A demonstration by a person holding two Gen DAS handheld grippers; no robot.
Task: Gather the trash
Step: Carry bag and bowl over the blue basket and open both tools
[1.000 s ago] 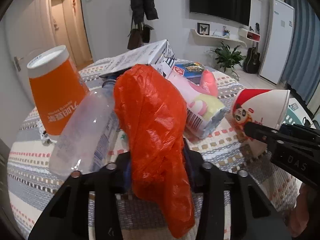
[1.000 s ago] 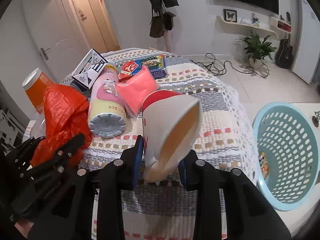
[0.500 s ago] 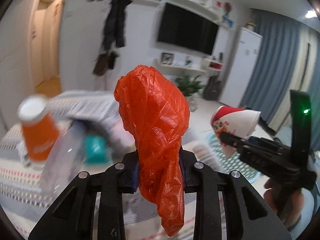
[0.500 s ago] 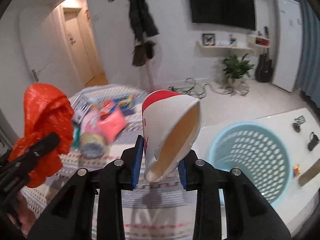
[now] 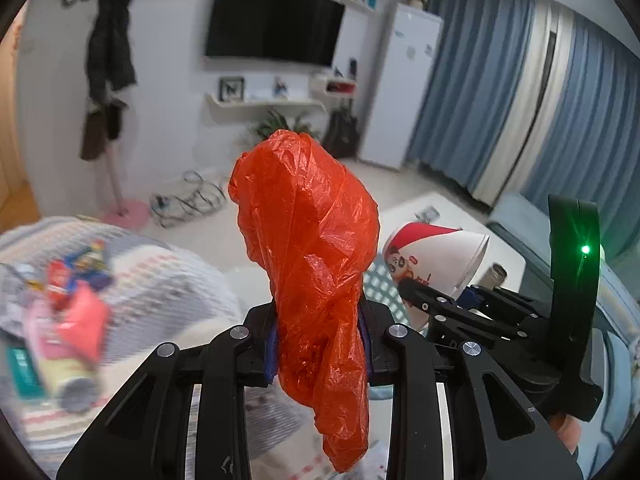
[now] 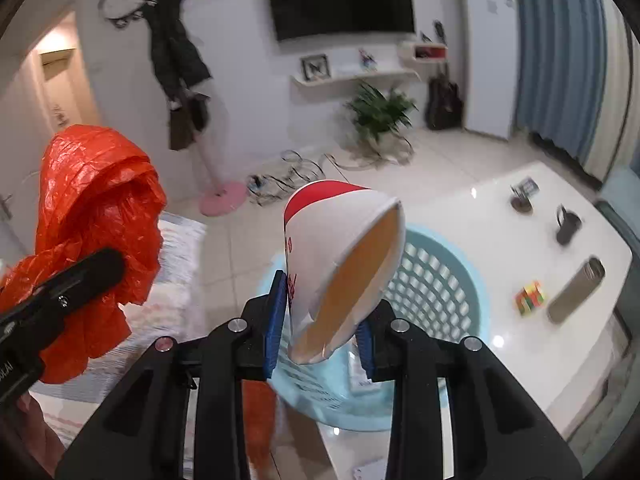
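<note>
Left gripper point(image 5: 320, 350) was clamped on orange plastic bag point(image 5: 308, 248), held in the air; right gripper point(image 6: 320, 324) was clamped on tilted paper cup point(image 6: 340, 264), above pale-blue basket point(image 6: 440, 292).

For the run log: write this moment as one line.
left gripper: shut on orange plastic bag | right gripper: shut on paper cup, above blue basket | nothing released yet

Both wrist cameras face the television wall point(image 5: 272, 20), sharing the blue basket point(image 6: 448, 280).
</note>
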